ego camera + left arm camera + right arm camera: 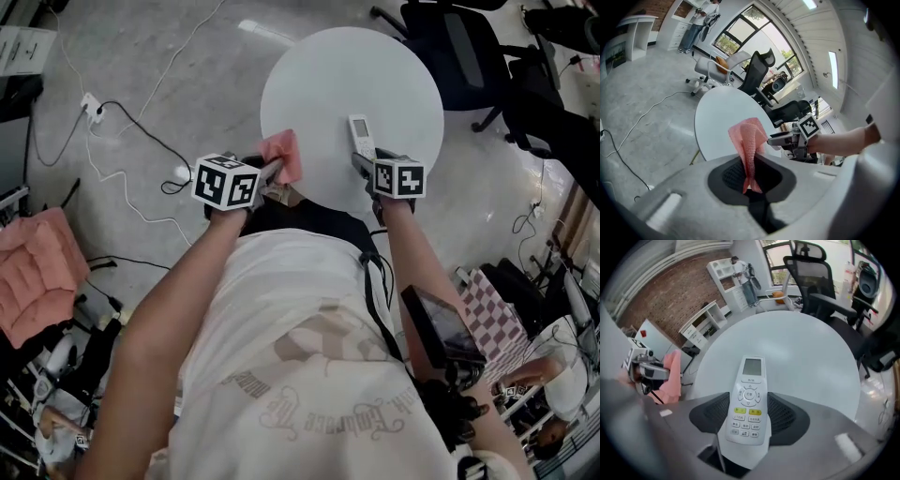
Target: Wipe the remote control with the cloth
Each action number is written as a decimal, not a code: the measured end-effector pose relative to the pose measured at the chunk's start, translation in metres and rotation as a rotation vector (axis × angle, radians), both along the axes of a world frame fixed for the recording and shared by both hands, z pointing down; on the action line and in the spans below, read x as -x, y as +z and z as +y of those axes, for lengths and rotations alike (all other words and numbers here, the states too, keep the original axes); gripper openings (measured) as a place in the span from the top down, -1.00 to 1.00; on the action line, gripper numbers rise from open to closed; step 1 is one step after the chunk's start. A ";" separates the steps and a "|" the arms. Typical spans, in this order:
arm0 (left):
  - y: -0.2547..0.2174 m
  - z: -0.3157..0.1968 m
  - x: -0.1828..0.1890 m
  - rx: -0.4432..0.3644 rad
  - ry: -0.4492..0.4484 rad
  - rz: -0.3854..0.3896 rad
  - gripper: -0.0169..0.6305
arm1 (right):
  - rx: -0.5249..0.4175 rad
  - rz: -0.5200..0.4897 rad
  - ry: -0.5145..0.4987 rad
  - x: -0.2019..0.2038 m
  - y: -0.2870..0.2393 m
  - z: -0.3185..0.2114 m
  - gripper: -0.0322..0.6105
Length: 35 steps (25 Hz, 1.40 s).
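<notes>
The white remote control (749, 401) is gripped by its sides between the pads of the right hand-held gripper (364, 161). Its buttons face up and its screen end points out over the near part of the round white table (394, 84) — whether it touches the top I cannot tell. To its left, well apart, the left hand-held gripper (275, 171) is clenched on the pink cloth (749, 140), which stands up from the jaws in a folded bunch. Black office chairs (464, 52) stand beyond the table.
</notes>
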State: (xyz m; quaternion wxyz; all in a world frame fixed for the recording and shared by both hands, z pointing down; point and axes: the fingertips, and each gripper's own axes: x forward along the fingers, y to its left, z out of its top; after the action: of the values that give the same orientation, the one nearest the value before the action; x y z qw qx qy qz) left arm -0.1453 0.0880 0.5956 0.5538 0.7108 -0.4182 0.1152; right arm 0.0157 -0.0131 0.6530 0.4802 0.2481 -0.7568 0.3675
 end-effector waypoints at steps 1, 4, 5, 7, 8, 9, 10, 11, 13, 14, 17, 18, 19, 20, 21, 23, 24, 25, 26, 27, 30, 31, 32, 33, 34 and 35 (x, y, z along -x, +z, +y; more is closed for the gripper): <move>-0.001 -0.001 -0.004 0.000 0.008 0.008 0.89 | 0.032 -0.031 0.055 -0.004 -0.001 0.003 0.08; -0.006 -0.007 -0.012 -0.004 0.024 0.036 0.89 | 0.127 -0.171 0.235 -0.010 -0.006 0.008 0.08; -0.008 -0.009 -0.014 -0.006 0.029 0.048 0.89 | 0.150 -0.217 0.285 -0.010 -0.009 0.008 0.08; -0.012 -0.015 -0.018 -0.009 0.036 0.074 0.89 | 0.187 -0.300 0.358 -0.010 -0.015 0.009 0.08; -0.014 -0.017 -0.020 -0.009 0.036 0.088 0.89 | 0.205 -0.340 0.381 -0.009 -0.018 0.009 0.08; -0.015 -0.018 -0.022 -0.008 0.036 0.102 0.89 | 0.223 -0.383 0.401 -0.006 -0.022 0.010 0.08; -0.017 -0.020 -0.025 -0.009 0.038 0.118 0.89 | 0.240 -0.433 0.418 -0.003 -0.027 0.010 0.08; -0.018 -0.023 -0.028 -0.010 0.040 0.136 0.89 | 0.254 -0.486 0.433 0.001 -0.033 0.010 0.08; -0.023 -0.031 -0.035 -0.014 0.043 0.182 0.89 | 0.269 -0.589 0.460 0.009 -0.048 0.005 0.08; -0.026 -0.034 -0.039 -0.016 0.040 0.209 0.89 | 0.274 -0.633 0.470 0.013 -0.055 0.003 0.08; -0.040 -0.045 -0.053 -0.030 0.029 0.304 0.89 | 0.286 -0.752 0.499 0.024 -0.078 -0.007 0.08; -0.046 -0.049 -0.058 -0.042 0.026 0.343 0.89 | 0.287 -0.799 0.509 0.028 -0.087 -0.011 0.08; -0.053 -0.053 -0.063 -0.059 0.019 0.389 0.89 | 0.287 -0.852 0.515 0.033 -0.097 -0.015 0.08; -0.062 -0.059 -0.068 -0.078 0.009 0.442 0.89 | 0.284 -0.908 0.516 0.038 -0.109 -0.020 0.08; -0.072 -0.064 -0.072 -0.099 -0.006 0.498 0.89 | 0.280 -0.958 0.516 0.041 -0.120 -0.024 0.08; -0.092 -0.075 -0.078 -0.136 -0.034 0.607 0.89 | 0.275 -1.042 0.515 0.047 -0.140 -0.032 0.08; -0.099 -0.079 -0.080 -0.149 -0.036 0.650 0.89 | 0.275 -1.083 0.512 0.049 -0.150 -0.036 0.08; -0.105 -0.082 -0.083 -0.158 -0.025 0.677 0.89 | 0.278 -1.125 0.508 0.052 -0.160 -0.039 0.08; -0.109 -0.083 -0.087 -0.162 -0.004 0.685 0.89 | 0.284 -1.167 0.503 0.054 -0.169 -0.041 0.08; -0.110 -0.084 -0.090 -0.165 0.017 0.679 0.89 | 0.292 -1.206 0.496 0.057 -0.177 -0.043 0.08; -0.111 -0.089 -0.089 -0.175 0.033 0.661 0.89 | 0.323 -1.275 0.457 0.066 -0.192 -0.040 0.08; -0.112 -0.091 -0.088 -0.180 0.025 0.663 0.89 | 0.333 -1.280 0.442 0.068 -0.193 -0.038 0.08; -0.112 -0.095 -0.086 -0.184 0.017 0.664 0.89 | 0.343 -1.280 0.428 0.068 -0.193 -0.037 0.08; -0.113 -0.099 -0.085 -0.187 0.011 0.663 0.89 | 0.353 -1.278 0.416 0.068 -0.192 -0.035 0.08; -0.112 -0.103 -0.083 -0.189 0.006 0.661 0.89 | 0.363 -1.275 0.406 0.067 -0.191 -0.033 0.08; -0.112 -0.107 -0.082 -0.190 0.000 0.658 0.89 | 0.373 -1.273 0.395 0.067 -0.190 -0.031 0.08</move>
State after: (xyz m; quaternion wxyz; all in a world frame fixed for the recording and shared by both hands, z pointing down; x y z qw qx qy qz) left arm -0.0636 -0.0188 0.4839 0.5902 0.7584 -0.2258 -0.1598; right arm -0.0508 -0.0446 0.4626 -0.0989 0.0303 -0.7562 0.6462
